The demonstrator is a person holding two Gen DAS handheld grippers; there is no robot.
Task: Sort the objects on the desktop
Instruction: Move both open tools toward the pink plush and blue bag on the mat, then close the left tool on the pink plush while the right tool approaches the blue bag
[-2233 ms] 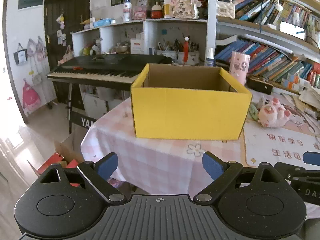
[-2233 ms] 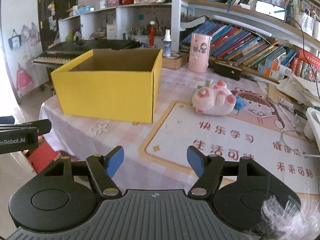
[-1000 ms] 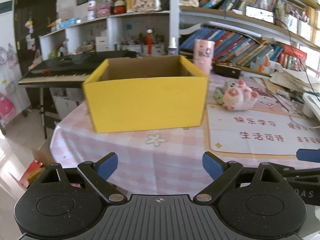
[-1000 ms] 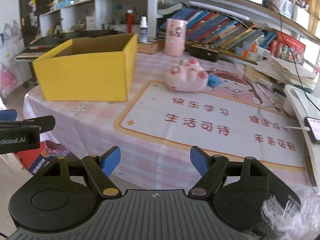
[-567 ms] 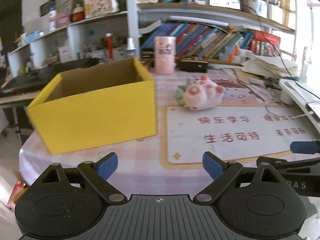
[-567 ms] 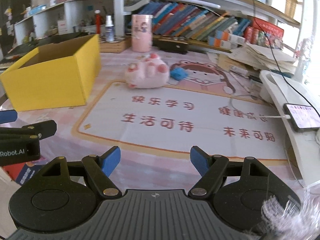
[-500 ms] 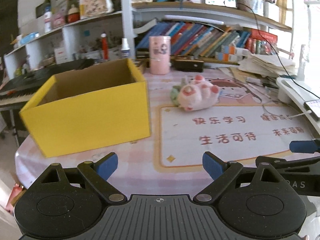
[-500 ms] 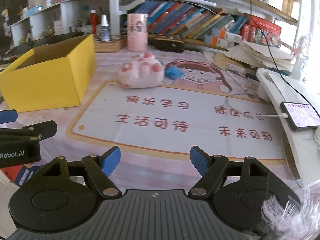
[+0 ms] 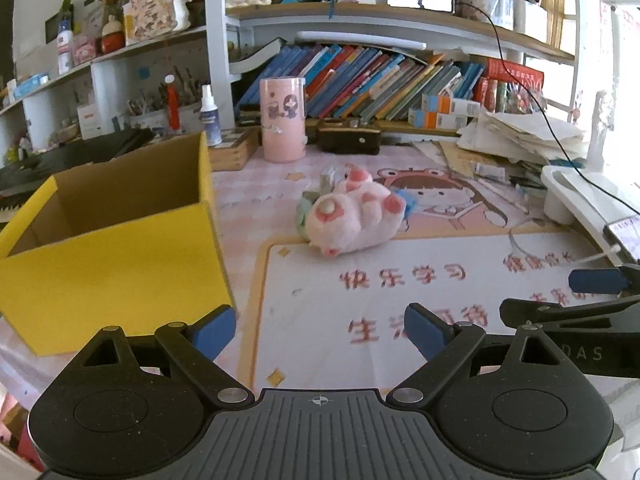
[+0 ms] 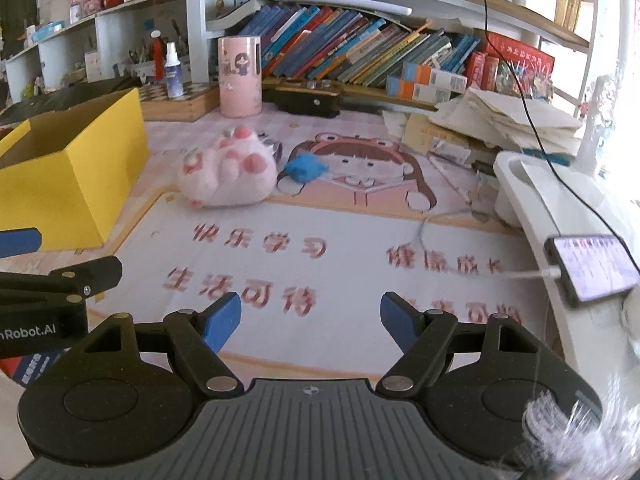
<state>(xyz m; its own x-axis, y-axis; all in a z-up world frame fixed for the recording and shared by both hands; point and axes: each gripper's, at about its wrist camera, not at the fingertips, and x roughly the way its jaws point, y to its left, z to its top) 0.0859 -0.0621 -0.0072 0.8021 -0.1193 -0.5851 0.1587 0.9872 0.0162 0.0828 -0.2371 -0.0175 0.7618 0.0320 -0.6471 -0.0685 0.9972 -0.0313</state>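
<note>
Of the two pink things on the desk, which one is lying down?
The pink plush toy, lying on the mat with paws up. The pink cylinder stands upright near the books.

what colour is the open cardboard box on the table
The box is bright yellow outside, plain brown cardboard inside. The left wrist view shows it best.

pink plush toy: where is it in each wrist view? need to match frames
Left wrist: pink plush toy just above centre, right of the yellow box.
Right wrist: plush upper left of centre, right of the box.
Shared landmark: pink cylinder behind it.
</note>
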